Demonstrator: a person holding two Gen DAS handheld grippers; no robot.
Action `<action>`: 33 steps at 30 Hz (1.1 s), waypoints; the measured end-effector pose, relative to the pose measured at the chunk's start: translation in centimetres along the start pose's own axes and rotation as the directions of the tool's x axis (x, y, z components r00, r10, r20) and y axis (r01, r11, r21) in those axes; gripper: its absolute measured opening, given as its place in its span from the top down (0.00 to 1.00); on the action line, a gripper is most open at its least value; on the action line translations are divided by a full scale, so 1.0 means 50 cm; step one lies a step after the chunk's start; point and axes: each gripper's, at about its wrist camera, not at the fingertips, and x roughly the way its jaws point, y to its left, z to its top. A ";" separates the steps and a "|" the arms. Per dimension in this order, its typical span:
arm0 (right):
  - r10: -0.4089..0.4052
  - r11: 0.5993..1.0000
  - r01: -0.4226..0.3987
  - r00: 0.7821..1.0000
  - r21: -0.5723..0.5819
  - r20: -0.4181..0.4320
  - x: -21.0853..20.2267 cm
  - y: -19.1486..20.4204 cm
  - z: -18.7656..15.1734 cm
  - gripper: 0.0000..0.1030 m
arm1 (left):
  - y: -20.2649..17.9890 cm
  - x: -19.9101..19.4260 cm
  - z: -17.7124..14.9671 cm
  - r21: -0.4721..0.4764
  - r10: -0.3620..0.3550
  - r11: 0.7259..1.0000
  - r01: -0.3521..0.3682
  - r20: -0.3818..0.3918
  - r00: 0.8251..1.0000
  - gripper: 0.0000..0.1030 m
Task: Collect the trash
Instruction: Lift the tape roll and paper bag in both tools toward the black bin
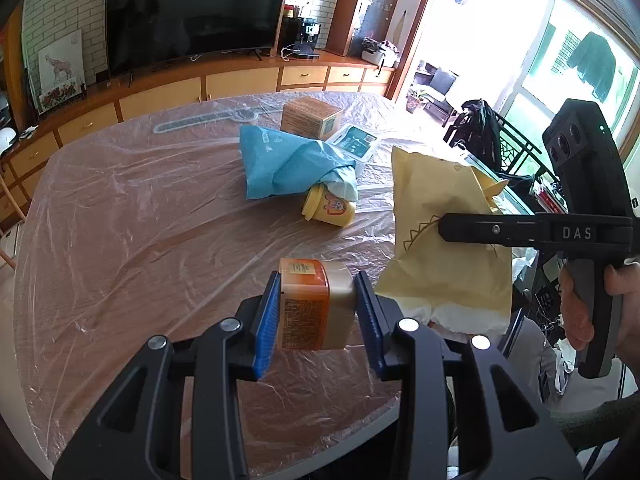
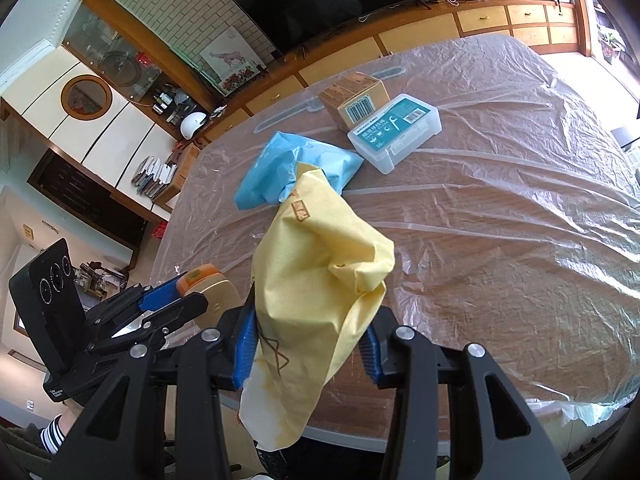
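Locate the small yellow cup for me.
In the left wrist view, the yellow cup lies on its side mid-table, against the blue bag, left of the held yellow bag.

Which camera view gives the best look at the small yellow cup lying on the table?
The left wrist view: the yellow cup lies on its side in the open beside the blue bag, its printed picture visible. In the right wrist view it does not show; the yellow bag covers that area.

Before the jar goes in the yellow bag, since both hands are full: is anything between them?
Nothing visible. The left gripper holds the jar beside the yellow bag, pinched by the right gripper.
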 end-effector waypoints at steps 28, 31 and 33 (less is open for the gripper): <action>0.033 0.997 -0.039 0.996 -0.069 -0.081 -0.080 0.041 -0.111 0.60 | -0.061 -0.084 -0.077 0.020 -0.046 0.999 0.046 -0.023 0.999 0.63; 0.028 0.996 -0.036 0.995 -0.081 -0.099 -0.080 0.045 -0.126 0.60 | -0.068 -0.087 -0.090 0.023 -0.054 0.998 0.055 -0.032 0.998 0.63; 0.027 0.995 -0.037 0.994 -0.088 -0.109 -0.083 0.046 -0.136 0.60 | -0.076 -0.089 -0.098 0.032 -0.055 0.998 0.056 -0.039 0.998 0.63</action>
